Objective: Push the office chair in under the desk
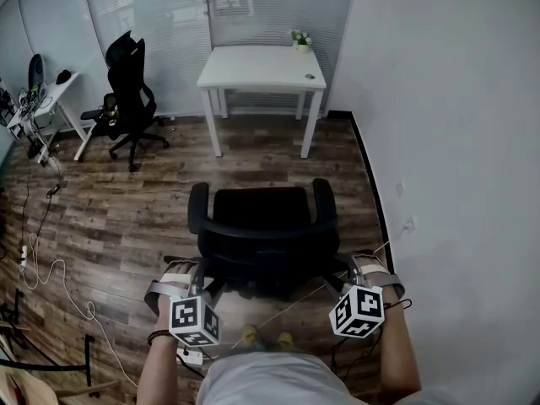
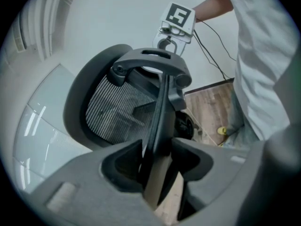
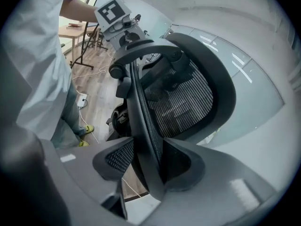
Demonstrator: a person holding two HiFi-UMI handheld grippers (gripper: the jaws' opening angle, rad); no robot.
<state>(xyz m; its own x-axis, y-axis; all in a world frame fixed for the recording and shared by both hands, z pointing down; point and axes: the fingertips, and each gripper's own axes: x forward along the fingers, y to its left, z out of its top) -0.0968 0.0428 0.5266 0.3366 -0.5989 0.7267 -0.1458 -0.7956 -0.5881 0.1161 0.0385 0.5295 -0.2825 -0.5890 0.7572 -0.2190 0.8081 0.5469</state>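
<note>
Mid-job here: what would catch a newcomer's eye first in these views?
The black office chair fills mid-floor in the head view, its backrest edges clamped by the left tongs and right tongs. Ahead, the white desk stands by the far wall, a small plant on its far right corner.

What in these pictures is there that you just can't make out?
Chair wheels: head view, hidden under the seat and back.
Small dark thing on the desk: head view, too small to name.
Side table at the left: head view, cut by the edge; its clutter is too small.
Desk: missing from both gripper views, where the chair back fills the middle.
</note>
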